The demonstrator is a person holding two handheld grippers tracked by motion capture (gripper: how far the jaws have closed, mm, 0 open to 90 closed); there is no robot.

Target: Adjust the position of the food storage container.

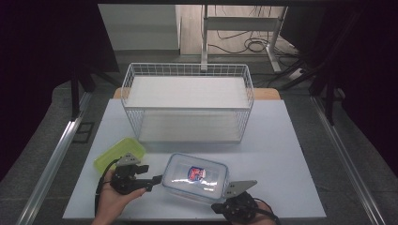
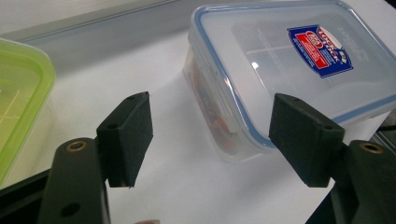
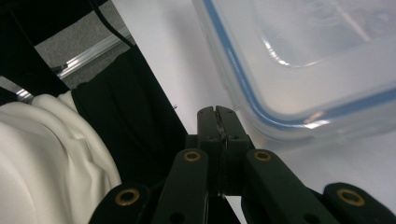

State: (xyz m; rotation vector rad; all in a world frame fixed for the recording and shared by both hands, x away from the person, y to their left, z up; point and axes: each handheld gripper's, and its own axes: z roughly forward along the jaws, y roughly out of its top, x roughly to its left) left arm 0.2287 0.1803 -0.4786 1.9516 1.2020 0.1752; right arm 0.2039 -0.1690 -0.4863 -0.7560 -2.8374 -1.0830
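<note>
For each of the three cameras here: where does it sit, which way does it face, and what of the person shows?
High view: above the person's side, looking forward and down on the table, wire basket, clear box and green lid; a hand holds the left gripper, right gripper at the bottom.
Left gripper view: rides the left gripper, looking between open jaws at the clear box.
Right gripper view: rides the right gripper, jaws shut, beside the box; white sleeve at left.
Shared: all three show the clear box.
</note>
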